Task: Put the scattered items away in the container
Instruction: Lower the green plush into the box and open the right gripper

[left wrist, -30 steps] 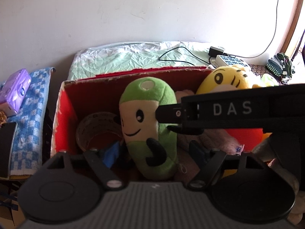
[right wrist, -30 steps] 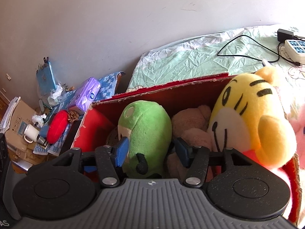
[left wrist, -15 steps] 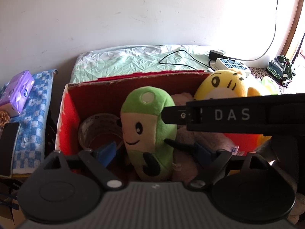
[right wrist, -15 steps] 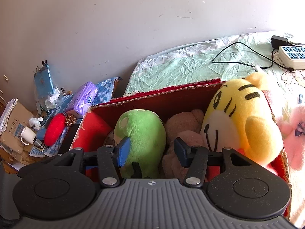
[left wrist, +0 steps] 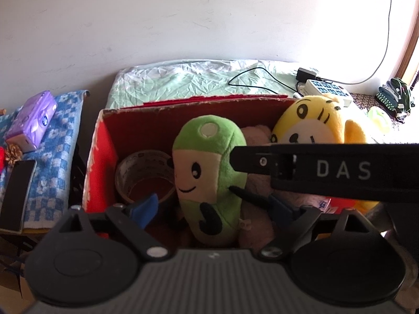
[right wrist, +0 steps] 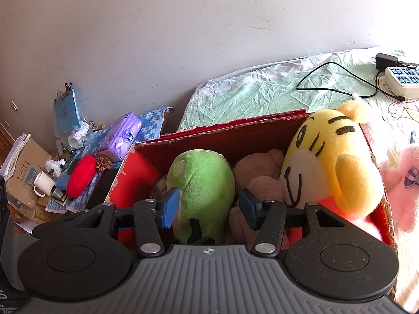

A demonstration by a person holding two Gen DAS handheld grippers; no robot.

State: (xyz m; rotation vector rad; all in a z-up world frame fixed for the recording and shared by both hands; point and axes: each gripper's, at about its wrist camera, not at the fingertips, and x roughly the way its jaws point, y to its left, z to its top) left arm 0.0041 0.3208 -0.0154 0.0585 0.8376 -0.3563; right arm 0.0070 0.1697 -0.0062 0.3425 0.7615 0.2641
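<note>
fingers [left wrist: 143, 208] opening around green plush [left wrist: 208, 172]

left claw [left wrist: 213, 206]: black links, blue pads, silver screws | right claw [right wrist: 208, 206]: same, "DAS" lettering

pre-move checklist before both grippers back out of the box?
1. Green plush inside red box: ok.
2. Left gripper letting go: ok, jaws opening, pads off the plush.
3. Right gripper clear of plush: cannot tell, left pad looks against it.
4. Yellow tiger fully in: not ok, sticks above the rim.
5. Pink plush in the box: not ok, lies outside.
6. Tape roll in the box: ok.
</note>
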